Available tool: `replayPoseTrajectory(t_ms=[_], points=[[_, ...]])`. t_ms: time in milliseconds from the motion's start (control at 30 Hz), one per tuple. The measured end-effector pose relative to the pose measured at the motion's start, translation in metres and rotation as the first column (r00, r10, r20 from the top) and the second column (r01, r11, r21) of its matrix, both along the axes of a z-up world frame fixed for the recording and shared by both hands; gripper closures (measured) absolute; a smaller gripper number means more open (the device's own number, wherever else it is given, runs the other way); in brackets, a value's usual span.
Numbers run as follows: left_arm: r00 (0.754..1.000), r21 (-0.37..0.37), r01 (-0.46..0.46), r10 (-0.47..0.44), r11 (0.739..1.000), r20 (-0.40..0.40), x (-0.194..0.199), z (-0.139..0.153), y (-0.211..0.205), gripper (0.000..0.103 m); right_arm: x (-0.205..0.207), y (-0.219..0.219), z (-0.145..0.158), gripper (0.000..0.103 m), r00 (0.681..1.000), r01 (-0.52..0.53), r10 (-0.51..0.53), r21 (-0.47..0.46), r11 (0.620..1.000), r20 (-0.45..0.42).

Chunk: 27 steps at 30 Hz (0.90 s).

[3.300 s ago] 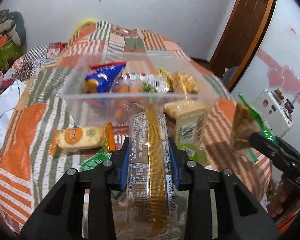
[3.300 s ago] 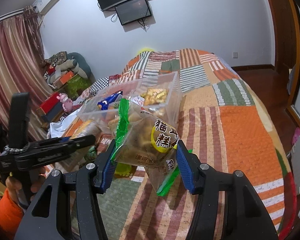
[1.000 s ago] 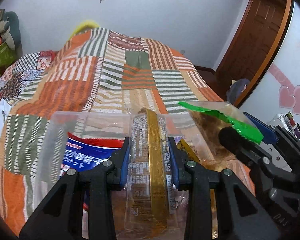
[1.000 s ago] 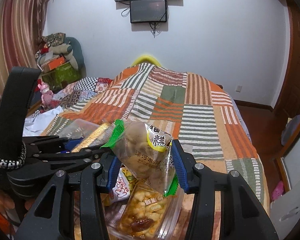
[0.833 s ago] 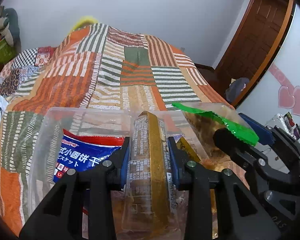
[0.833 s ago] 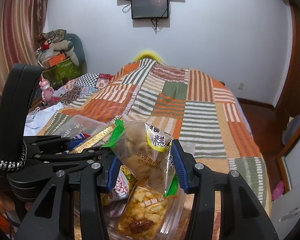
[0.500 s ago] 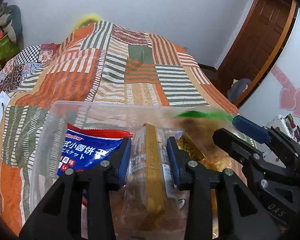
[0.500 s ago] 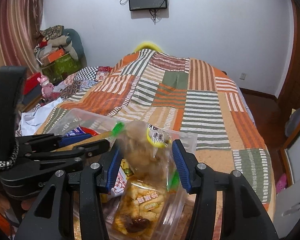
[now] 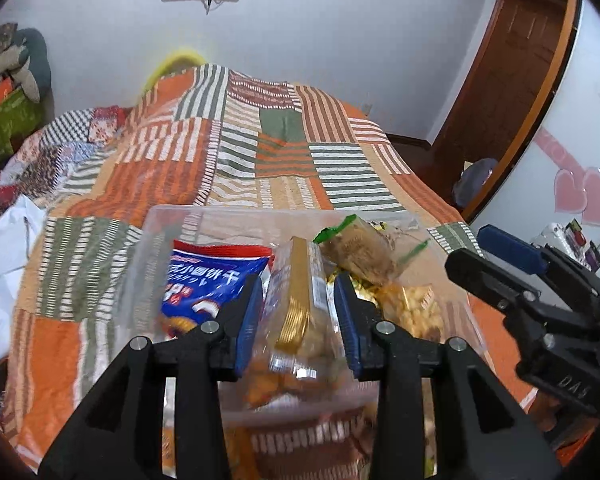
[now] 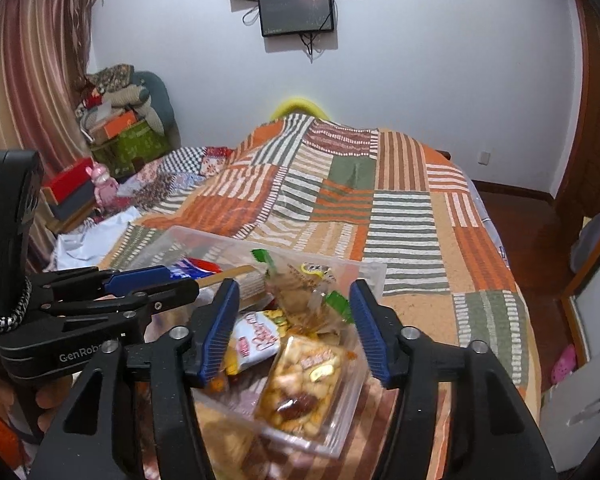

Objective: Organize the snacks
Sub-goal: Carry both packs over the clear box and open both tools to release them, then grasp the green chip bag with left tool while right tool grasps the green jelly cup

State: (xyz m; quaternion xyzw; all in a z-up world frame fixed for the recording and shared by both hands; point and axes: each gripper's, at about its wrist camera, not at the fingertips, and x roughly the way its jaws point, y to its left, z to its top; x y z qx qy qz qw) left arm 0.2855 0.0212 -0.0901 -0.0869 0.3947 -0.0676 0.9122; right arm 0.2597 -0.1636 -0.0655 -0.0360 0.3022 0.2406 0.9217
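Note:
A clear plastic bin [image 9: 168, 220] sits on the patchwork bed and holds several snack packs. My left gripper [image 9: 298, 300] is open above the bin; the gold-striped cracker pack [image 9: 298, 308] is loose between its fingers, dropping into the bin. My right gripper [image 10: 294, 312] is open too; the green-edged pastry bag [image 10: 300, 292] lies in the bin [image 10: 364, 270] below it and shows in the left wrist view [image 9: 360, 254]. A blue biscuit bag [image 9: 204, 280] and a nut mix pack [image 10: 300, 384] lie in the bin.
The patchwork quilt [image 10: 400, 216] covers the bed beyond the bin. A white bag [image 9: 0, 248] lies at the bed's left edge. Boxes and toys [image 10: 116, 136] are piled by the curtain. A wooden door [image 9: 512, 80] stands at right.
Both grippers carried their packs over the bin and opened. The cracker pack and the green-edged bag dropped from the fingers into the bin.

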Motion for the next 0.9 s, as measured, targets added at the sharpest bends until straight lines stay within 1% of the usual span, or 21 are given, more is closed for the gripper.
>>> replayPoseTrajectory(t_ms=[167,200,300,433,633,900], points=[[1.000,0.005,-0.004,0.004,1.000,0.031,-0.031,0.018,0.008,0.067,-0.020,-0.004,0.008,0.046,1.000,-0.009,0.009,0.039,0.999,0.007],[0.999,0.011,-0.006,0.006,1.000,0.037,-0.037,0.021,0.008,0.065,-0.024,-0.005,0.009,0.046,1.000,-0.011,0.011,0.043,0.999,0.009],[0.999,0.030,-0.007,0.005,1.000,0.054,-0.057,0.029,0.011,0.065,-0.038,-0.007,0.013,0.046,1.000,-0.021,0.020,0.054,0.998,0.020],[0.998,0.061,-0.012,0.008,0.998,0.057,-0.081,0.032,0.013,0.065,-0.053,-0.012,0.015,0.044,0.999,-0.023,0.022,0.072,0.997,0.026],[0.999,0.085,-0.010,0.007,0.996,0.035,-0.110,0.024,0.017,0.065,-0.074,-0.019,0.012,0.043,1.000,-0.013,0.011,0.078,0.997,0.024],[1.000,0.050,-0.013,0.014,0.999,-0.016,-0.136,0.000,0.027,0.064,-0.094,-0.031,-0.004,0.042,1.000,-0.005,0.006,0.107,0.994,-0.003]])
